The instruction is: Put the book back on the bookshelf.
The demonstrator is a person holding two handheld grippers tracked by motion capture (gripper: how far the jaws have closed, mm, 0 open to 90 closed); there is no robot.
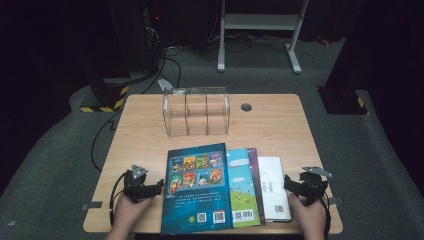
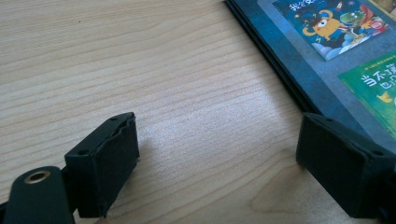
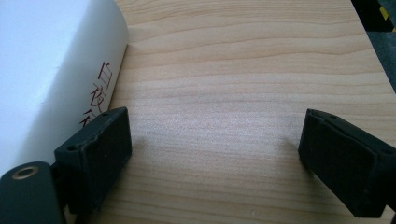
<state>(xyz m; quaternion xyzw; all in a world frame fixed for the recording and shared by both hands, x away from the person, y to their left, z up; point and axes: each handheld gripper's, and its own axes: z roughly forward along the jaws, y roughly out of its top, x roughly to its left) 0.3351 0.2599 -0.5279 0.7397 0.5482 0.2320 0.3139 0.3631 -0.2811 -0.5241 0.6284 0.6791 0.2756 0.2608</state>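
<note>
Several books lie fanned out at the table's near edge: a large dark blue book [image 1: 197,187] on top, a light blue and green one [image 1: 243,187], a dark purple one [image 1: 254,170] and a white book [image 1: 274,187] at the right. My left gripper [image 1: 150,189] rests on the table just left of the blue book [image 2: 327,51], jaws open over bare wood. To the right of the white book [image 3: 42,70] my right gripper [image 1: 296,186] stands open too, nothing between its pads.
A clear plastic organiser [image 1: 196,111] with three compartments stands at the middle back of the wooden table [image 1: 270,125]. A small grey cable cap [image 1: 246,107] sits right of it. Cables and a white frame [image 1: 260,30] are on the floor beyond.
</note>
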